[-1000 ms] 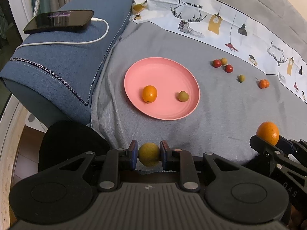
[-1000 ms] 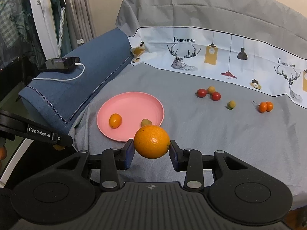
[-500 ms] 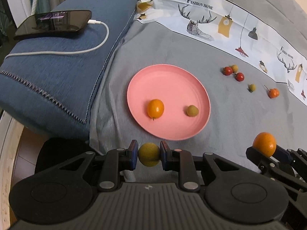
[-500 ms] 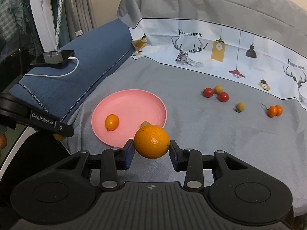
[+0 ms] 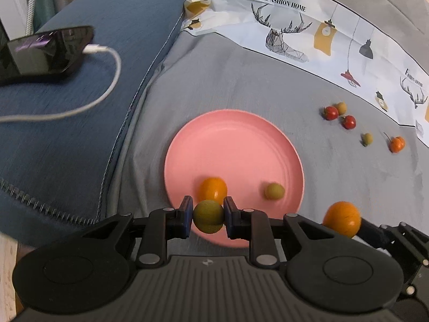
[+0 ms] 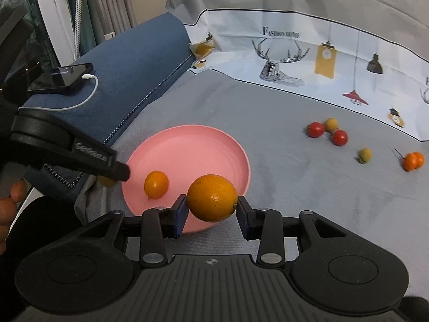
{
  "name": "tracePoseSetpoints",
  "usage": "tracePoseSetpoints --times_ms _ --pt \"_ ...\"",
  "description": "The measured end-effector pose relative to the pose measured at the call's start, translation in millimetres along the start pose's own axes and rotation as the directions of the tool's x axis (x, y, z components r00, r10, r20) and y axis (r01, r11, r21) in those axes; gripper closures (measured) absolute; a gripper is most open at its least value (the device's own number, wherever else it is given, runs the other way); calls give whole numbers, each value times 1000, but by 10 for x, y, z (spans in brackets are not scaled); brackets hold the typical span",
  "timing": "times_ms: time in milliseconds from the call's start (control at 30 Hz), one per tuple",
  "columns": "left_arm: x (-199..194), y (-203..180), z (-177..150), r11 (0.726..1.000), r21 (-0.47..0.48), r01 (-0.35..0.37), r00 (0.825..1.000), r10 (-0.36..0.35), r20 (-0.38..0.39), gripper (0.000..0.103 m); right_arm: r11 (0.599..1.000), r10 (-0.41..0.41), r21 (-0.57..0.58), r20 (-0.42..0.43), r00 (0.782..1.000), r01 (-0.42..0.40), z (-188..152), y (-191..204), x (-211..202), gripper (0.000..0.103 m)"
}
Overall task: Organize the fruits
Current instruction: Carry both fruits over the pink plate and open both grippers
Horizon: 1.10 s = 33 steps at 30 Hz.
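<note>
Both tools loaded, coming in over the pink plate (image 5: 233, 145). My left gripper (image 5: 208, 216) is clamped on a small yellow-green fruit (image 5: 208, 216), hanging above the plate's rim at about 6 o'clock, just short of the small orange fruit (image 5: 212, 187) already lying there. My right gripper (image 6: 211, 209) pinches the big orange (image 6: 211, 198) across its middle, over the plate's 5 o'clock edge in the right wrist view.

On the plate so far: the small orange fruit and a green one (image 5: 274, 191) toward 4 o'clock. Loose on the grey cloth (image 5: 241, 86) at 2 o'clock from the plate: two red tomatoes (image 5: 332, 112), a yellowish fruit (image 5: 341, 107), an olive-green one (image 5: 367, 139), an orange pair (image 6: 414, 160).

My plan: carry each fruit past the rim to bare pink, toward the centre and 12 o'clock. Lower close before letting go, since round fruit will likely roll. Release one side at a time so the tools don't crowd. Avoid dropping onto the fruit already there.
</note>
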<state>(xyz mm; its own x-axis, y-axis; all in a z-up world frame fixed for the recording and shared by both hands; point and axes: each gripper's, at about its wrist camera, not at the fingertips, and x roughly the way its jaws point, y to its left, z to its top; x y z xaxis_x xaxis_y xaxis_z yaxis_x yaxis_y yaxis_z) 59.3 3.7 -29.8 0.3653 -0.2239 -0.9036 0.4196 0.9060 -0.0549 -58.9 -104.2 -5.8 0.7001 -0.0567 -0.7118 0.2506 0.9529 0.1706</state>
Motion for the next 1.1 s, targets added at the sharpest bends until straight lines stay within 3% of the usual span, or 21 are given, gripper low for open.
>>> tracePoseSetpoints --times_ms 467,700,733,767,800,867,933,1100 --pt "547 -111 255 996 70 -58 998 60 -25 76 999 24 -32 -73 997 -26 113 43 566 62" --pt "673 -130 366 992 98 -83 997 83 -3 74 998 18 -56 -69 997 -22 183 73 714 62" --pt "666 -135 380 991 103 -81 997 80 5 70 998 21 -57 -65 998 -25 204 76 728 62" --pt "652 -140 398 991 110 -77 997 76 15 52 998 23 -56 -55 998 -26 226 76 727 58" --pt "621 -141 411 991 112 -76 997 73 33 26 998 25 -56 -45 999 -27 247 79 717 44" --pt "517 -136 408 991 97 -95 992 87 88 1 997 28 -66 -28 999 -30 290 78 675 23" --pt "391 -129 376 991 87 -98 986 85 141 0 997 22 -79 -7 1000 -23 302 81 605 15" --pt "218 -74 191 991 98 -93 992 84 93 0 998 22 -54 -38 999 -24 185 64 390 10"
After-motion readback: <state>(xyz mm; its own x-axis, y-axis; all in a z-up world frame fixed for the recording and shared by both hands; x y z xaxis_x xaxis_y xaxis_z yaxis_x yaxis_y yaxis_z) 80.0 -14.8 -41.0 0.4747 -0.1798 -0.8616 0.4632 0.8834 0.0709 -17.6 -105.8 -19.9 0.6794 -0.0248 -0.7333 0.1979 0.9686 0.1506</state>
